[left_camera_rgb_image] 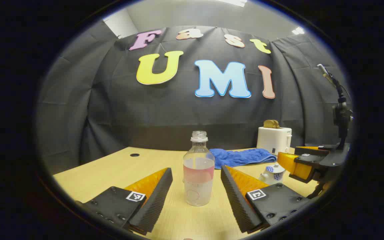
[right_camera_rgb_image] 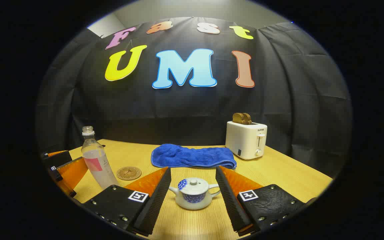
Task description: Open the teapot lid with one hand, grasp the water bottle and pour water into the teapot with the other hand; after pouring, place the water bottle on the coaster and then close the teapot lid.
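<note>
2 grippers level, fingers spread: left (left_camera_rgb_image: 196, 190) flanking water bottle (left_camera_rgb_image: 198, 170), right (right_camera_rgb_image: 193, 196) flanking teapot (right_camera_rgb_image: 193, 194).

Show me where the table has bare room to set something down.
Bare wood lies right of the teapot, in front of the toaster, and left of the bottle. It's crowded around bottle, coaster and towel.

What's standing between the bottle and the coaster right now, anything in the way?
Nothing visible. In the right gripper view the wooden coaster lies on bare table just beside the water bottle, apart from the blue towel and teapot.
</note>
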Tool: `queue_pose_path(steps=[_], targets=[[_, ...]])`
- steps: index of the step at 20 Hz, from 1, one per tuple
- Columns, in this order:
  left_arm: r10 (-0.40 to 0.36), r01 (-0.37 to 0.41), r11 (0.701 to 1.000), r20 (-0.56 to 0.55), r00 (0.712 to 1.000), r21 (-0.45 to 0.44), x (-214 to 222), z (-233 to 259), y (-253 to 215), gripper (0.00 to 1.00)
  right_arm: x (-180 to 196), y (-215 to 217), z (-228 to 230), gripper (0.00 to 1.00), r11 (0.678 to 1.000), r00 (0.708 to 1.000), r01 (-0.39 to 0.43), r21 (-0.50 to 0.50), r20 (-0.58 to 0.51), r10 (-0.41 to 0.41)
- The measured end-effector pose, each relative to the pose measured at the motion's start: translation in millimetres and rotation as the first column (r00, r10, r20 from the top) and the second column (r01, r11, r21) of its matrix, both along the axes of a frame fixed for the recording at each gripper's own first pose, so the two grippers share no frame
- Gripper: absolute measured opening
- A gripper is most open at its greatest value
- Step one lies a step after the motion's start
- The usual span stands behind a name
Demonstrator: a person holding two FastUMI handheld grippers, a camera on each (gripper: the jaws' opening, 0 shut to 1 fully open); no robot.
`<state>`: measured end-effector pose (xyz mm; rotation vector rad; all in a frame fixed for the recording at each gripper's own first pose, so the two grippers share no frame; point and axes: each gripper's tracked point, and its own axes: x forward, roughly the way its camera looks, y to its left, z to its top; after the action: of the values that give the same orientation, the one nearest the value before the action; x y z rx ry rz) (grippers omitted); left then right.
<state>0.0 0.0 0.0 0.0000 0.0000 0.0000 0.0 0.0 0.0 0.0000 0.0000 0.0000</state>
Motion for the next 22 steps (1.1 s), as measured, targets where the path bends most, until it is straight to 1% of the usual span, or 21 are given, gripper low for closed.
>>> queue_pose_path(steps=[9, 15, 17, 18, 21, 22], targets=[[0.002, -0.002, 1.000, -0.013, 1.000, -0.003, 3, -4, 0, 1.00, 4, -1, -8, 0.83, 1.000, 1.000, -0.008, 0.001, -0.017, 0.008], [0.000, 0.001, 1.000, -0.015, 1.000, 0.003, 4, -5, -1, 1.00, 16, -7, -12, 0.83, 1.000, 1.000, 0.009, -0.011, -0.024, -0.009], [0.001, -0.001, 1.000, -0.015, 1.000, 0.006, 4, -5, 0, 1.00, 20, -7, -14, 0.70, 1.000, 0.999, 0.006, -0.008, -0.032, -0.007], [0.003, -0.003, 1.000, -0.016, 1.000, 0.006, 5, -4, 0, 1.00, 23, -6, -15, 0.67, 1.000, 0.999, 0.001, -0.008, -0.039, -0.001], [0.007, -0.007, 1.000, -0.019, 1.000, 0.005, 6, -7, 1, 1.00, 32, -8, -21, 0.67, 1.000, 0.999, 0.002, -0.017, -0.053, -0.003], [0.008, -0.008, 1.000, -0.020, 1.000, 0.004, 6, -8, 2, 1.00, 34, -8, -22, 0.48, 1.000, 0.998, -0.002, -0.015, -0.058, 0.001]])
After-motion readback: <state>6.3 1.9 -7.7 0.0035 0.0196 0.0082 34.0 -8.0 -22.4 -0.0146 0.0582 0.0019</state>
